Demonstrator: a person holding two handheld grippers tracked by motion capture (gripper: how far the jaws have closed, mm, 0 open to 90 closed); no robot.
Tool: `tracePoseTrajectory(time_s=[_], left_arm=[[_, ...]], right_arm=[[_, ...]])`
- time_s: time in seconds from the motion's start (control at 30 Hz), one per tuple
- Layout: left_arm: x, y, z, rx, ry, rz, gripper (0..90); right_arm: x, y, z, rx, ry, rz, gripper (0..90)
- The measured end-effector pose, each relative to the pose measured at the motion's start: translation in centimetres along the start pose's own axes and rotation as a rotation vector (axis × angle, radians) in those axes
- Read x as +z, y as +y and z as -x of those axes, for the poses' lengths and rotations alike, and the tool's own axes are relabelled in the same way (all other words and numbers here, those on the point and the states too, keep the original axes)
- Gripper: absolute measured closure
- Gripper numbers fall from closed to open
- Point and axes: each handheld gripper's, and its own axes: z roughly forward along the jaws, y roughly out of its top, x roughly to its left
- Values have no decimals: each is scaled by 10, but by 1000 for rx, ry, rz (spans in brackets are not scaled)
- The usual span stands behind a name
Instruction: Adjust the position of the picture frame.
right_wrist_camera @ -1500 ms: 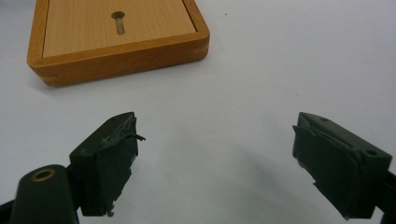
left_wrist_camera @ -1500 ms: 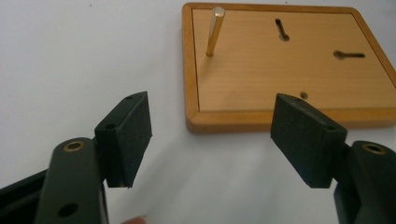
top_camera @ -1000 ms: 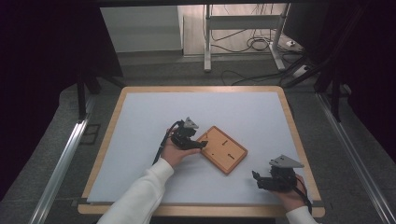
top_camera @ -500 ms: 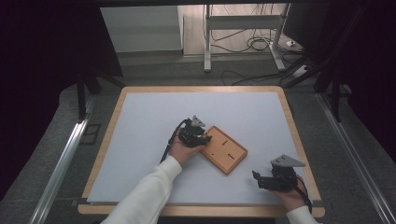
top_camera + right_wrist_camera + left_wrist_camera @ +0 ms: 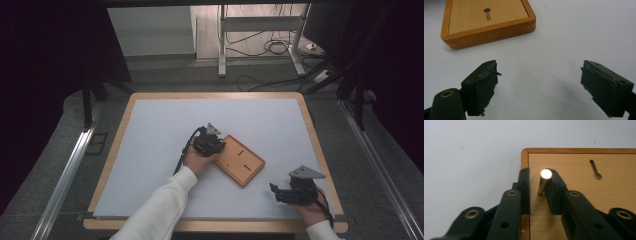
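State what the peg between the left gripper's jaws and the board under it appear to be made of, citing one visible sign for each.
Peg: probably polished brass, given its golden colour and bright glare on the top. Board: seemingly wood, with pale fine grain on the face and a darker orange rim, satin finish.

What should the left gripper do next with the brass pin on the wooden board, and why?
Probably finish closing. The left gripper has just been closing its fingers around the brass pin standing upright in the wooden board. One finger seems to touch the pin; a gap remains at the other. Once both press on it, a straight lift seems sensible.
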Motion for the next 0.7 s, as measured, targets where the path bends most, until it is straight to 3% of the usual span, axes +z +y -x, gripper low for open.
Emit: tracePoseTrajectory(time_s=[0.03, 0.33, 0.5, 0.7], left_arm=[[0, 0, 1, 4, 1, 1, 832], [0, 1, 1, 11, -6, -8, 842], [-1, 1, -2, -18, -34, -8, 842], [-5, 2, -1, -8, -41, -20, 842]], right_arm=[[0, 0, 0, -1, 1, 1, 145], [0, 0, 1, -5, -6, 1, 145], [0, 1, 1, -4, -4, 4, 145], [-1, 1, 0, -7, -6, 7, 145]])
